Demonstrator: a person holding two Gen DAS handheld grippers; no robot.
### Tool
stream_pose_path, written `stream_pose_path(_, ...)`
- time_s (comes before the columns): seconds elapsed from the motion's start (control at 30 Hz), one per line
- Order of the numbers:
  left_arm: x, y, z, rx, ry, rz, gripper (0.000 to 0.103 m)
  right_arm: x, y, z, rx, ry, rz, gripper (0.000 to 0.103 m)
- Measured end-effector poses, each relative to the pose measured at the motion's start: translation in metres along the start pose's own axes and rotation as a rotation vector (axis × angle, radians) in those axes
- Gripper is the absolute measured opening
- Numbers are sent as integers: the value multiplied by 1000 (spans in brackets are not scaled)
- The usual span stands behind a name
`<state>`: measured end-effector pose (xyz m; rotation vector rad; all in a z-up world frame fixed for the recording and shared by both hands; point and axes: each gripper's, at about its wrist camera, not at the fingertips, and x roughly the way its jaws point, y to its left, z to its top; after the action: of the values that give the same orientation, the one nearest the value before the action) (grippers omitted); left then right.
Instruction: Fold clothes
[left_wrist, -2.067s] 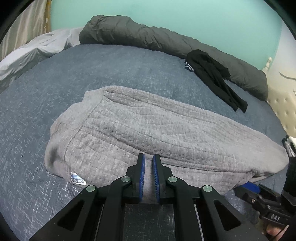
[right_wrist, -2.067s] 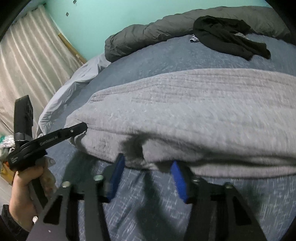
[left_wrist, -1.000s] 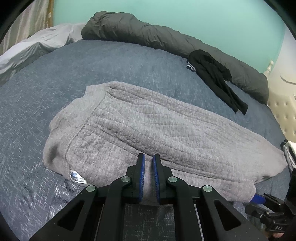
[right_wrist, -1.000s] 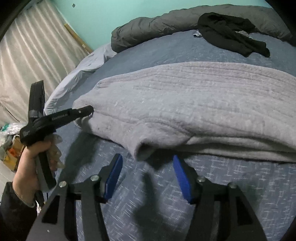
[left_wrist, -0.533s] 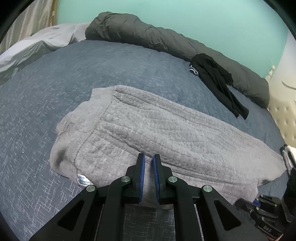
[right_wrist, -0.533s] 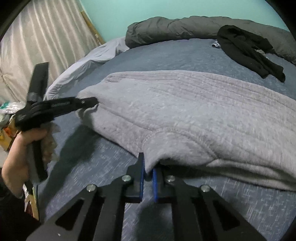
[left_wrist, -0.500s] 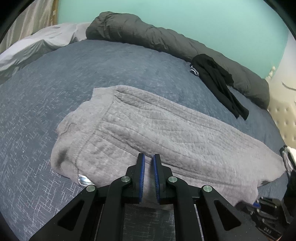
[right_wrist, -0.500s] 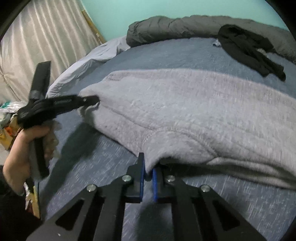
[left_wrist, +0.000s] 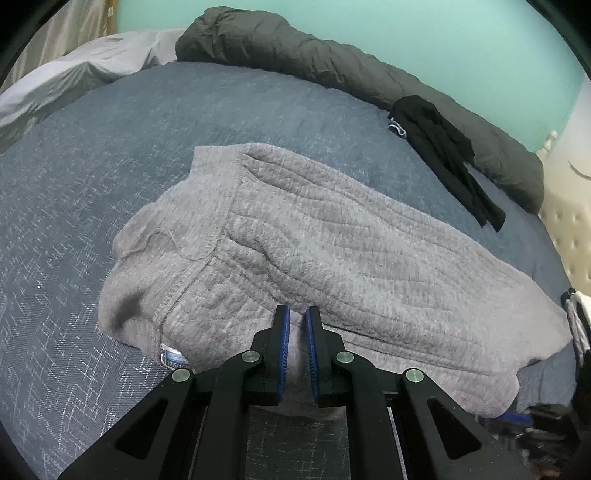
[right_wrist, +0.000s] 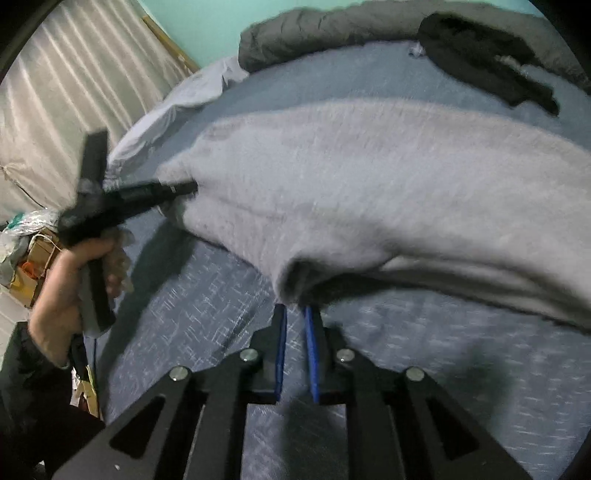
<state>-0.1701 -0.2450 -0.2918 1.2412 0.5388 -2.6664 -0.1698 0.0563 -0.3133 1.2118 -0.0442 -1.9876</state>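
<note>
Grey sweatpants (left_wrist: 332, 251) on blue bed (left_wrist: 74, 184); size tag (left_wrist: 173, 360) at 7 o'clock, partly legible "175/10". Left gripper (left_wrist: 296, 325) pinches near hem. Right gripper (right_wrist: 294, 321) pinches cuff fold.

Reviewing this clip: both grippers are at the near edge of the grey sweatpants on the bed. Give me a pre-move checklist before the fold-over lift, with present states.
1. Left gripper shut on the grey sweatpants: ok, cloth sits between its fingers.
2. Right gripper gripping the hem: cannot tell; jaws nearly shut, cloth only at the tips, picture blurred.
3. Both grips on the same near edge: ok.
4. Fold path over the bed free: ok; the black garment lies apart, by the dark duvet.
5. Sweatpants lying flat: not ok, left end rumpled.
</note>
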Motion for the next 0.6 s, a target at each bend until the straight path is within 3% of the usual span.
stream_pose_path(0.07,0,3,1,2,0,1,10,-18,-5,12,3,-63,-21,14)
stream_pose_path(0.17,1,3,1,2,3,2,10,-35,-13,37,11,-146,-67,28)
stream_pose_path(0.23,1,6,2,-2,6,-3,10,-31,-18,51,10,-151,-84,28)
stream_pose_path(0.43,-5,17,3,-58,-1,-36,10,-4,-35,46,20,-81,-122,28)
stream_pose_path(0.6,-24,27,10,-63,-52,19,10,18,-48,41,28,-21,-153,27)
